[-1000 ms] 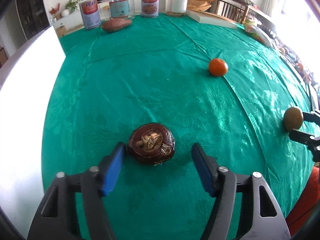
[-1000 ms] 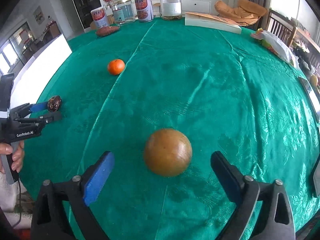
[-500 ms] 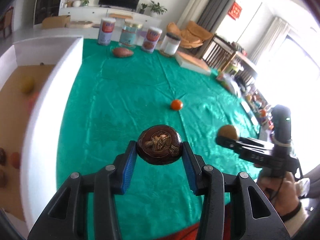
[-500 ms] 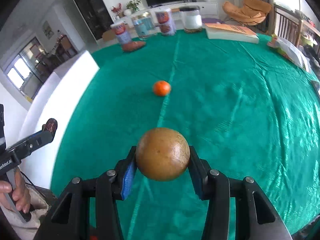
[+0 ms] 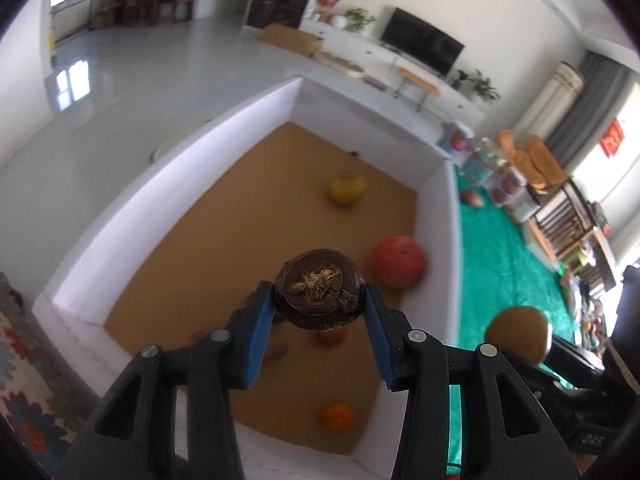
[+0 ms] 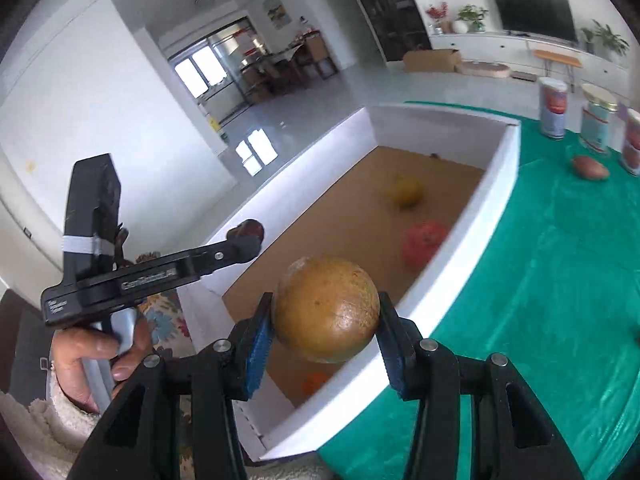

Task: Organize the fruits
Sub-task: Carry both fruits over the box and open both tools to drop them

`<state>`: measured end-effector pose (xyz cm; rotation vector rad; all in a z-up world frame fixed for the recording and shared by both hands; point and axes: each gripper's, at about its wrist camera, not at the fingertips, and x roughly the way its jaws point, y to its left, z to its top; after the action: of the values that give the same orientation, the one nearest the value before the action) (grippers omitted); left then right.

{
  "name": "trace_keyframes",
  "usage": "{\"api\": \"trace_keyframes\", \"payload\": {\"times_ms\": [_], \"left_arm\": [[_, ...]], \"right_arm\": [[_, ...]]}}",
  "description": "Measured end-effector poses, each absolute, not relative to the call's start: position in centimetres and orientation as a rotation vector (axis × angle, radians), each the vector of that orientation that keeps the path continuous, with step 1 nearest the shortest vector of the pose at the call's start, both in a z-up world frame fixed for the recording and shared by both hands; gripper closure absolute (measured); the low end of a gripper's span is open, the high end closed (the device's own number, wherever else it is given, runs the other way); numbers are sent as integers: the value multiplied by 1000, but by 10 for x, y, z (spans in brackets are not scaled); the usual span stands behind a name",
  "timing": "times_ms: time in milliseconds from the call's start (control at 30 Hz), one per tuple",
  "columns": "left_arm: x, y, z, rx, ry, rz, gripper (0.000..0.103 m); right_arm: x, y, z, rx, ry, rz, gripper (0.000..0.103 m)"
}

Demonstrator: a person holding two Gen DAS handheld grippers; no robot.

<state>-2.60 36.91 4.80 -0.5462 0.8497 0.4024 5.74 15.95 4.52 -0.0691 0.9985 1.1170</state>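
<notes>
My left gripper (image 5: 319,322) is shut on a dark brown mangosteen (image 5: 319,294) and holds it above the white box (image 5: 168,168) with the brown floor. My right gripper (image 6: 326,330) is shut on a round tan-brown fruit (image 6: 327,309), over the box's near right wall (image 6: 472,232). The tan fruit (image 5: 518,334) also shows at the right in the left wrist view. In the right wrist view the left gripper (image 6: 246,238) hangs over the box's left rim with the mangosteen (image 6: 249,229). In the box lie a yellow apple (image 5: 347,188), a red apple (image 5: 398,261) and an orange (image 5: 338,416).
The green tablecloth (image 6: 560,280) lies right of the box. At its far end stand several tins and jars (image 6: 553,109) and a sweet potato (image 6: 590,167). A person's hand (image 6: 96,354) grips the left handle. A patterned rug (image 5: 20,380) lies on the floor left of the box.
Both grippers shut on their fruits, lifted them off the tablecloth and swung left over the white box. The orange on the table has passed out of view.
</notes>
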Motion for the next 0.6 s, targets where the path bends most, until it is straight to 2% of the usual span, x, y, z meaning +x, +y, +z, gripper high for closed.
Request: {"api": "trace_keyframes", "payload": {"times_ms": [267,333,367,400,433,500,600], "left_arm": [[-36,389,8,-520,925,536,55],[-34,383,10,-480,909,569,45],[-33,379,11,-459,899,586,32],[-35,375,13,-442,883,603,22],[-37,373,16,-427,864,615,19],[-34,367,25,-403,827,625,18],[-33,351,43,-384,762,600,13]], "right_arm": [[34,230,-2,-303,1032,1100,54],[36,238,-7,-341,1024,1087,54],[36,241,-6,-348,1013,1083,51],[35,241,-4,-348,999,1085,47],[36,234,1,-343,981,1084,44],[37,219,14,-312,919,1070,27],[49,170,36,-249,808,1021,13]]}}
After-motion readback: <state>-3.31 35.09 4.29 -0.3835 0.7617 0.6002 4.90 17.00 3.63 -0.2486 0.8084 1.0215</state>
